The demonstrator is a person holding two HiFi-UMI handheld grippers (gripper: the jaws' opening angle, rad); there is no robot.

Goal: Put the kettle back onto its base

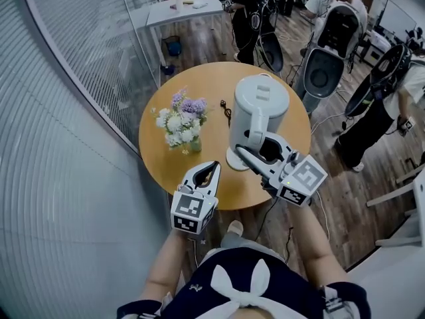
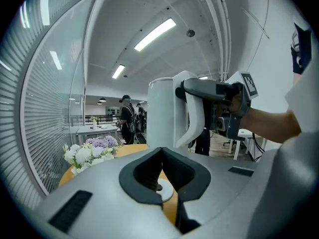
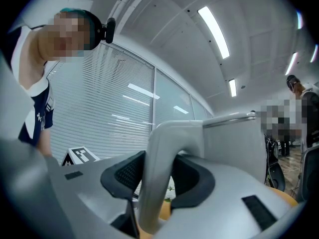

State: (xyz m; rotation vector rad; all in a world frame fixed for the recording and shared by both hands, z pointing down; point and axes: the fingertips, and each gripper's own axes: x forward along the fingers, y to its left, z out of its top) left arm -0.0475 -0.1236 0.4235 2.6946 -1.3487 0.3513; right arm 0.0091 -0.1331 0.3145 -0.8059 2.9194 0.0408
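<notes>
A white electric kettle [image 1: 259, 108] hangs over the right half of the round wooden table [image 1: 199, 78]. My right gripper [image 1: 255, 150] is shut on its curved handle [image 3: 159, 173], which fills the gap between the dark pads. The white round base [image 1: 234, 161] peeks out at the kettle's lower left edge; whether the kettle touches it I cannot tell. My left gripper [image 1: 211, 170] hovers at the table's near edge, shut and empty. Through the hollow of its jaws in the left gripper view shows the base [image 2: 163, 192], and the kettle [image 2: 164, 113] stands beyond the left gripper [image 2: 160, 151].
A small vase of white and purple flowers [image 1: 182, 121] stands on the table's left side. A black cord [image 1: 226, 110] lies by the kettle. A glass wall with blinds runs along the left. People and chairs [image 1: 325, 65] stand beyond the table.
</notes>
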